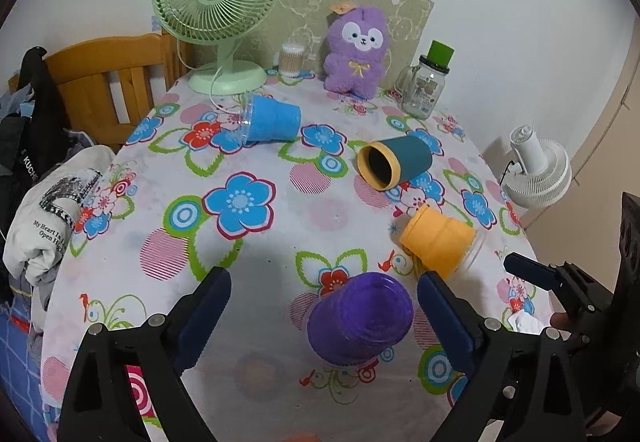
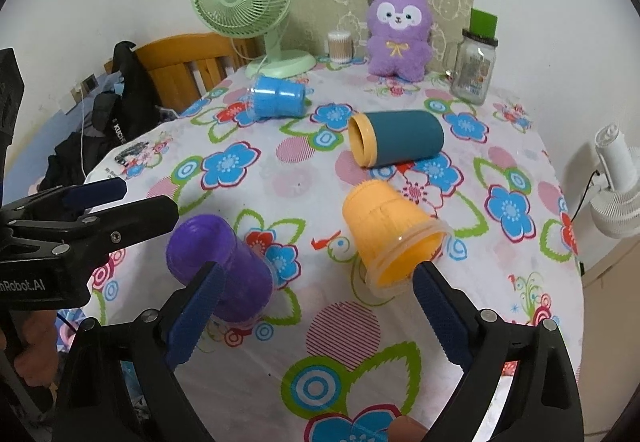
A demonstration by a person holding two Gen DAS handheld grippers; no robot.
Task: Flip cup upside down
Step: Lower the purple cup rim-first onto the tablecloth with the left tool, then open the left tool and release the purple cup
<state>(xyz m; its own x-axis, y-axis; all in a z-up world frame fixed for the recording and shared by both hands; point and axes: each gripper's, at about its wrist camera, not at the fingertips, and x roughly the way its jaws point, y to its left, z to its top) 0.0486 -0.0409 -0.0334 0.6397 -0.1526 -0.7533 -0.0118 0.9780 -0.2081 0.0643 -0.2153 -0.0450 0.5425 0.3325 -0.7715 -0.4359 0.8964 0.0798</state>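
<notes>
Several cups lie on their sides on the flowered tablecloth (image 1: pixel 256 266). A purple cup (image 1: pixel 360 318) lies between the fingers of my open left gripper (image 1: pixel 324 294), nearer its right finger, base toward the far side; it also shows in the right wrist view (image 2: pixel 224 266). A yellow cup (image 1: pixel 436 240) (image 2: pixel 390 238) lies just beyond my open, empty right gripper (image 2: pixel 316 282), its mouth toward me. A teal cup with a yellow rim (image 1: pixel 394 162) (image 2: pixel 394 138) and a blue cup (image 1: pixel 270 120) (image 2: pixel 276 96) lie farther back.
At the back stand a green fan (image 1: pixel 218 2), a purple plush toy (image 1: pixel 356 46), a cotton-swab jar (image 1: pixel 291 60) and a glass jar (image 1: pixel 426 90). A white fan (image 1: pixel 536 170) stands off the table's right edge. A wooden chair (image 1: pixel 108 82) and clothes (image 1: pixel 52 210) are on the left.
</notes>
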